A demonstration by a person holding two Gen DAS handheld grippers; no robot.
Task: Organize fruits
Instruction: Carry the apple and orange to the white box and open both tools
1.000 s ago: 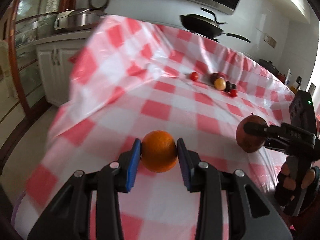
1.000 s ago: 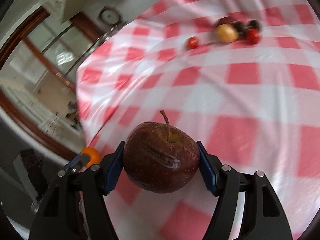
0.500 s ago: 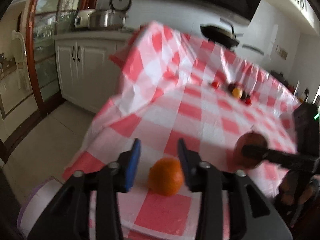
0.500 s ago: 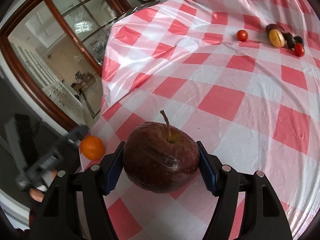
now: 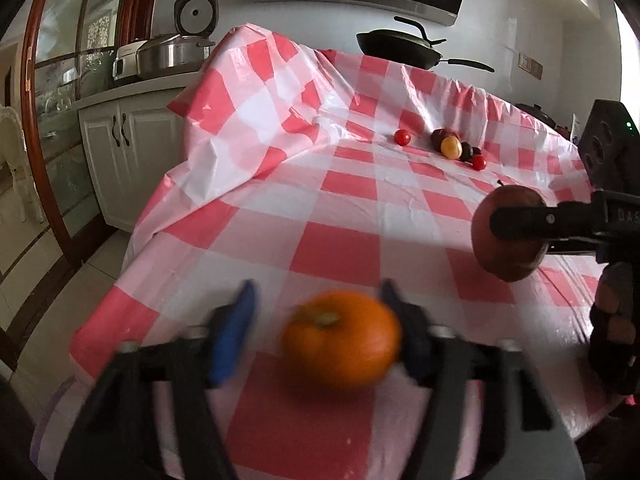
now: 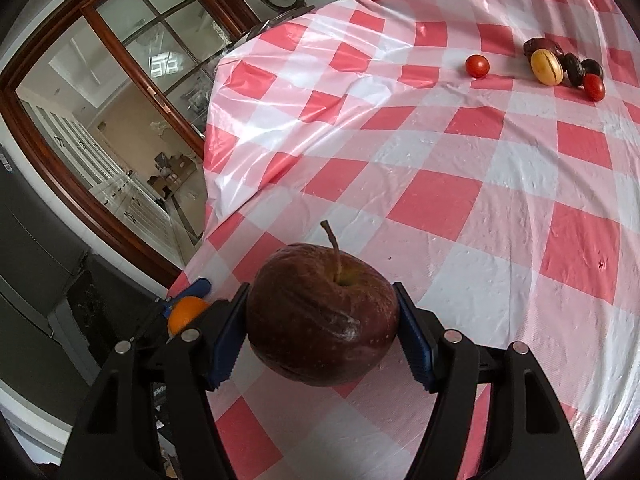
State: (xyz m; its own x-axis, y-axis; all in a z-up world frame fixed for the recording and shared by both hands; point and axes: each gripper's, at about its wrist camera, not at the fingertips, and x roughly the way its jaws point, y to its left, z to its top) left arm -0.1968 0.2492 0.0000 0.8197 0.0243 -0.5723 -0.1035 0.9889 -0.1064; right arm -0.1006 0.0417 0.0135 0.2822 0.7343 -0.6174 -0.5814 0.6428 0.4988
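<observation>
An orange (image 5: 340, 336) lies on the red-and-white checked tablecloth (image 5: 344, 248) near its front left corner. It sits between the jaws of my left gripper (image 5: 318, 300), which are closing. The left pad stands clear of the orange; the right pad is at its side. My right gripper (image 6: 320, 296) is shut on a dark red, wrinkled apple (image 6: 320, 320) and holds it above the cloth. In the left wrist view the apple (image 5: 508, 256) hangs at the right. In the right wrist view the orange (image 6: 186, 314) shows at the lower left.
A cluster of small fruits (image 6: 560, 66) and a lone cherry tomato (image 6: 477, 66) lie at the far side. The cloth's edge (image 5: 132, 264) drops to the floor on the left. White cabinets (image 5: 120, 160) and a black pan (image 5: 400, 46) stand behind.
The left gripper let go of the orange, which came down onto the cloth near the front corner, then drew back and down. The right gripper still grips the apple and swung sideways.
</observation>
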